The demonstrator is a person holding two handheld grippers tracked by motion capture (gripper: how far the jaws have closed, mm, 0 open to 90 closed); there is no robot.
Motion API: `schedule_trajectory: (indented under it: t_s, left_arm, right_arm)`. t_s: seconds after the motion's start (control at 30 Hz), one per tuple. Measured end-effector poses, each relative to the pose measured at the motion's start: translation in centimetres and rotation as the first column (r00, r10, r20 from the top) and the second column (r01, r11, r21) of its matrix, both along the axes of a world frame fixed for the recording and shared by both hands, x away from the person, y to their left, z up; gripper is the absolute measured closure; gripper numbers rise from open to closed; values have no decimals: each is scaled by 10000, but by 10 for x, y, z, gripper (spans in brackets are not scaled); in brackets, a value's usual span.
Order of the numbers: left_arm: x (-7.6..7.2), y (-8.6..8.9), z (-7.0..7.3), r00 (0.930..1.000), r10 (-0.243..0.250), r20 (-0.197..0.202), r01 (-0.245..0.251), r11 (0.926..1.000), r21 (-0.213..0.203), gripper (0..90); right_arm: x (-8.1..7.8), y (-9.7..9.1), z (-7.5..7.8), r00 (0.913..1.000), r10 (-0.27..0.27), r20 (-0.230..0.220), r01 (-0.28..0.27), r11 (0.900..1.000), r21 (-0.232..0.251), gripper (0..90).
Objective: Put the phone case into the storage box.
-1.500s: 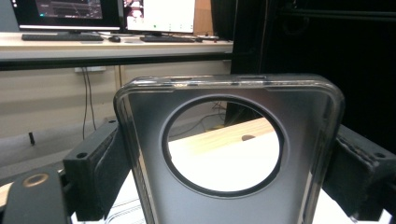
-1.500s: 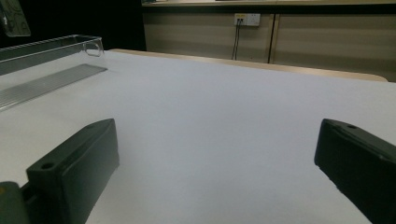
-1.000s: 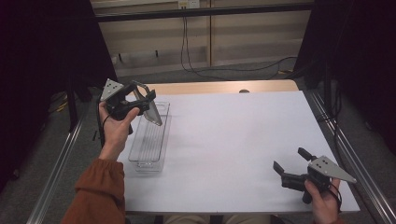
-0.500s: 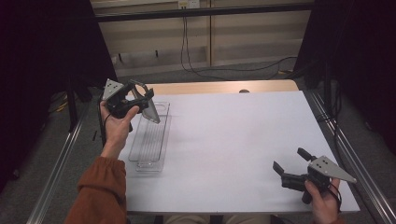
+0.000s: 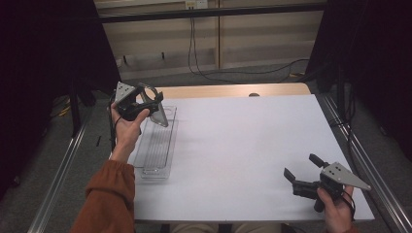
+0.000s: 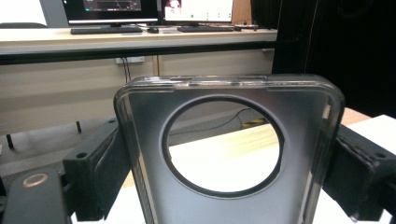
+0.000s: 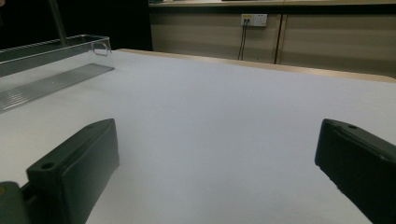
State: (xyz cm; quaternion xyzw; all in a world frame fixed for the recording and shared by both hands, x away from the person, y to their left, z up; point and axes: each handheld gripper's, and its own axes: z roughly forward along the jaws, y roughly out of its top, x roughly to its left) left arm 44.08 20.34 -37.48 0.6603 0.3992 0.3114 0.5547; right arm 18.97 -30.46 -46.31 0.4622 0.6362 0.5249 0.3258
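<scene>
My left gripper (image 5: 145, 104) is held up over the far end of a clear plastic tray (image 5: 156, 150) at the table's left, shut on a translucent grey phone case (image 5: 158, 114). In the left gripper view the phone case (image 6: 224, 154) stands upright between the two black jaws, its big round camera hole facing me. My right gripper (image 5: 303, 170) rests low near the table's front right corner, open, with nothing between its jaws. The right gripper view looks across bare white tabletop toward the clear plastic tray (image 7: 51, 60) at its far left.
The white table top (image 5: 243, 141) has a wooden strip along its far edge. Metal rails (image 5: 362, 155) run along both sides of the table. Cables hang down the wall behind, and monitors (image 6: 154, 7) stand on a desk beyond.
The left gripper with the phone case has drifted slightly toward the far end of the tray. The right gripper has stayed where it was.
</scene>
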Motion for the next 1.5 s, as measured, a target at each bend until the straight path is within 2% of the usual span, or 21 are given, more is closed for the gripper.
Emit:
schedule_trajectory:
  t_s: [0.1,0.23,0.33,0.37,0.4,0.6,0.63,0.67,0.73,0.97,1.0,1.03,1.1,1.2,1.33,1.4,1.5]
  left_arm:
    - [3,-2,-3,9999,72,-92,-72,10000,-25,118]
    - [5,-4,-5,9999,125,-101,-124,9998,164,118]
    - [8,-6,-8,9999,99,-87,-98,9998,152,118]
    - [9,-8,-9,9999,84,-95,-84,10000,37,118]
    - [10,-9,-10,9999,104,-127,-102,9998,163,118]
    - [16,-15,-16,9998,176,-57,-176,9998,115,118]
    - [16,-15,-16,9995,283,-105,-280,9992,279,118]
    - [18,-16,-18,9996,260,-70,-259,9995,182,118]
    - [19,-16,-19,9995,285,-145,-280,9991,316,118]
    - [24,-22,-20,9994,339,-95,-336,9991,261,117]
    - [24,-22,-20,9990,412,-179,-405,9985,365,118]
    - [26,-23,-22,9990,416,-156,-412,9988,247,118]
    - [27,-22,-23,9985,477,-265,-467,9982,372,118]
    - [30,-23,-27,9983,506,-282,-498,9983,297,118]
    - [32,-23,-31,9970,666,-397,-644,9965,536,117]
    - [34,-23,-32,9972,620,-415,-603,9974,400,117]
    - [36,-22,-34,9961,761,-444,-739,9961,485,117]
  right_arm:
    - [0,0,0,10000,-40,-6,40,10000,34,0]
    - [0,0,-1,10000,28,12,-28,10000,-34,0]
    - [0,0,-1,10000,79,-35,-79,10000,-30,0]
    - [0,0,-1,9999,108,-44,-109,9999,-26,0]
    - [1,0,-1,9999,99,-57,-100,9999,-50,0]
    - [1,1,-1,9999,92,-42,-92,10000,-33,0]
    - [1,1,-1,9999,110,-61,-110,9999,-27,0]
    - [1,1,-1,9999,118,-59,-118,9999,-24,0]
    - [1,1,-1,9999,142,-16,-142,9999,-28,0]
    - [0,1,-1,9998,200,-80,-200,9998,-1,0]
    - [1,1,-1,9998,182,-59,-182,9998,0,0]
    - [0,1,-1,9998,182,-84,-182,9998,19,0]
    - [0,1,-1,9998,180,-71,-180,9998,7,0]
    - [1,1,-1,9998,210,-65,-210,9998,-23,0]
    - [0,0,-1,9996,267,4,-267,9996,-6,0]
    - [1,1,-1,9998,199,-3,-199,9998,-17,0]
    - [0,1,-1,9998,212,-6,-212,9998,-30,0]
